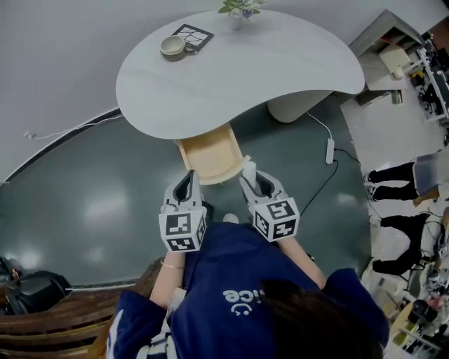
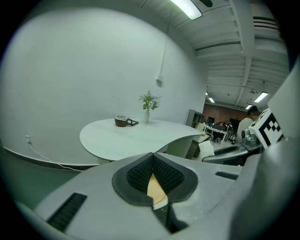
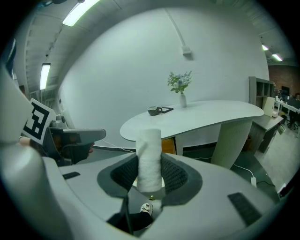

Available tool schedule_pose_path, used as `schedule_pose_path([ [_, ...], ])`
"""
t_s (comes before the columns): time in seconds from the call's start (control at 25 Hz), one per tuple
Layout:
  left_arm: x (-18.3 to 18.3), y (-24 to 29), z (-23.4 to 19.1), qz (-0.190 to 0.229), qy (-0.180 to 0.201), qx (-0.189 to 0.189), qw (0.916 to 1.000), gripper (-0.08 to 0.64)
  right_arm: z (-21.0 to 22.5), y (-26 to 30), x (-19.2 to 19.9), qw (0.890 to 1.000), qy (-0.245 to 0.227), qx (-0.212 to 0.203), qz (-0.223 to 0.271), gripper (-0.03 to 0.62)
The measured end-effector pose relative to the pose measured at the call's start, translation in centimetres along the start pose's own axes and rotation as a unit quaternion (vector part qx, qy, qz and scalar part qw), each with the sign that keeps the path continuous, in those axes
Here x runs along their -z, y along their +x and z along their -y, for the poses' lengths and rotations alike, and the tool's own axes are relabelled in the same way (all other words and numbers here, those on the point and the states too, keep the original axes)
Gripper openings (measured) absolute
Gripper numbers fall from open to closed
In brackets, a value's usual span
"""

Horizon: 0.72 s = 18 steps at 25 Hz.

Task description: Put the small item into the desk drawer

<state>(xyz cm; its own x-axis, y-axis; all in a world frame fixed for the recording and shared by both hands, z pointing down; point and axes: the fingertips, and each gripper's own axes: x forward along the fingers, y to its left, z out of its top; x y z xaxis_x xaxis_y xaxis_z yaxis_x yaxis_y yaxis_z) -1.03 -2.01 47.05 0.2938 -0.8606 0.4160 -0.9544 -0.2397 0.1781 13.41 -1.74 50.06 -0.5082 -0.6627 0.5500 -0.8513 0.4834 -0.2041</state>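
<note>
White roll [image 3: 149, 157] upright in right tool [image 1: 250, 175]

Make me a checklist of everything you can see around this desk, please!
Surface: desk, white, mostly bare.
Job's things: drawer open under the desk; white roll upright in the right gripper.
Clutter: mug, dark mat and vase at the desk's far edge.
Grippers: left gripper shut, empty; right gripper shut on the roll.
Cables: cable with a white block on the floor; wire along the wall.
Surroundings: green floor; people standing at right; wooden chair.
</note>
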Motion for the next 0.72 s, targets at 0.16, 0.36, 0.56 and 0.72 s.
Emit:
schedule_pose_path([
  [0.16, -1.3, 1.7, -2.0, 0.005, 0.003, 0.037, 0.9993, 0.003, -0.3, 2.1, -1.3, 1.0, 0.007, 0.018, 0.001, 0.149],
  [0.36, -2.1, 3.3, -4.7, -0.002, 0.018, 0.059, 0.9981, 0.003, -1.2, 4.5, -2.4, 0.999, 0.02, 0.038, 0.0, 0.149],
  [0.56, -2.2, 4.0, -7.0, -0.017, 0.029, 0.076, 0.9966, 0.003, -2.5, 6.3, -2.6, 0.998, 0.001, 0.057, -0.017, 0.149],
  [0.72, -2.7, 4.5, -8.3, -0.019, 0.027, 0.08, 0.9962, 0.003, -3.0, 7.1, -2.9, 0.998, -0.002, 0.057, -0.028, 0.149],
])
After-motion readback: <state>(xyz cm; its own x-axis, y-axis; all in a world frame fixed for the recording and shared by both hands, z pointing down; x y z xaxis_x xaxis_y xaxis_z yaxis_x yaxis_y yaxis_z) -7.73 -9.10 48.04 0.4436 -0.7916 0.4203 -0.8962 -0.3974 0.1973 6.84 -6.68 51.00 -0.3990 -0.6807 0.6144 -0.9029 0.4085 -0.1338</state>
